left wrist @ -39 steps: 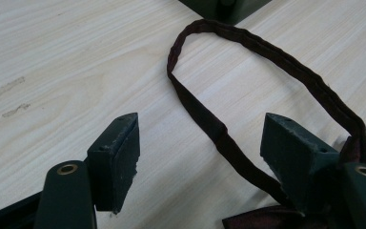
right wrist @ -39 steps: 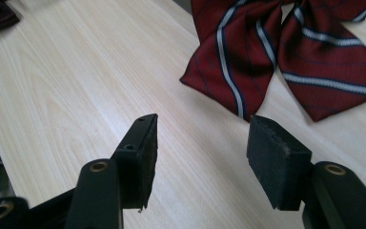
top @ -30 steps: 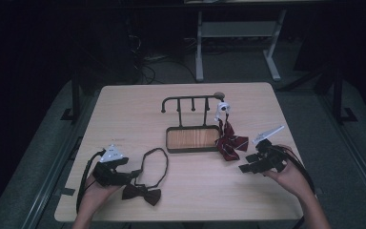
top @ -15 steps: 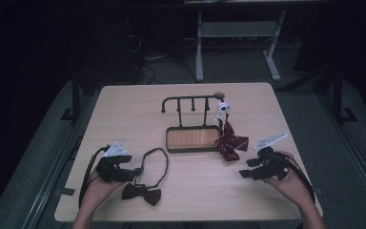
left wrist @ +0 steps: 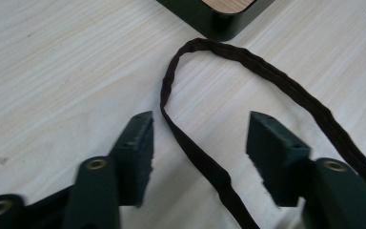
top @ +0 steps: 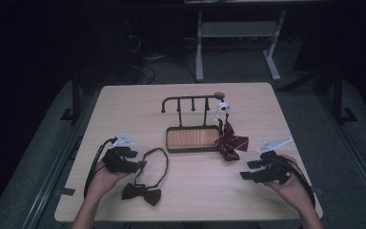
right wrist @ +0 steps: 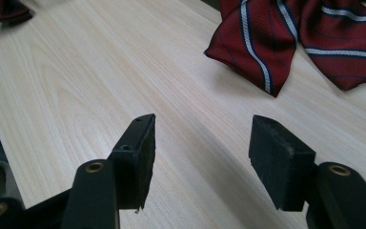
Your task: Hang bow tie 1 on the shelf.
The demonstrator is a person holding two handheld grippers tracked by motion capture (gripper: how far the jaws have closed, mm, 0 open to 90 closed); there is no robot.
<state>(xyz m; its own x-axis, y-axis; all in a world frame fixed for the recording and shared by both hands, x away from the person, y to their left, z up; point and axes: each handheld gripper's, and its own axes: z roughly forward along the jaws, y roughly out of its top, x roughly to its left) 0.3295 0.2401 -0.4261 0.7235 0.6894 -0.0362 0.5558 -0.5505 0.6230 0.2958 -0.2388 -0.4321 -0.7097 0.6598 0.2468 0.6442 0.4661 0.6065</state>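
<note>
The dark bow tie [top: 142,193] lies on the table [top: 190,191] near the left gripper [top: 140,164]. Its strap [left wrist: 190,148] runs between the jaws, which have just been closing but do not touch it; pinch it squarely. The right gripper [right wrist: 200,143] rests apart, empty.

dark brown bow tie [top: 141,192], red bow tie [top: 231,143] with white-navy stripes
</note>
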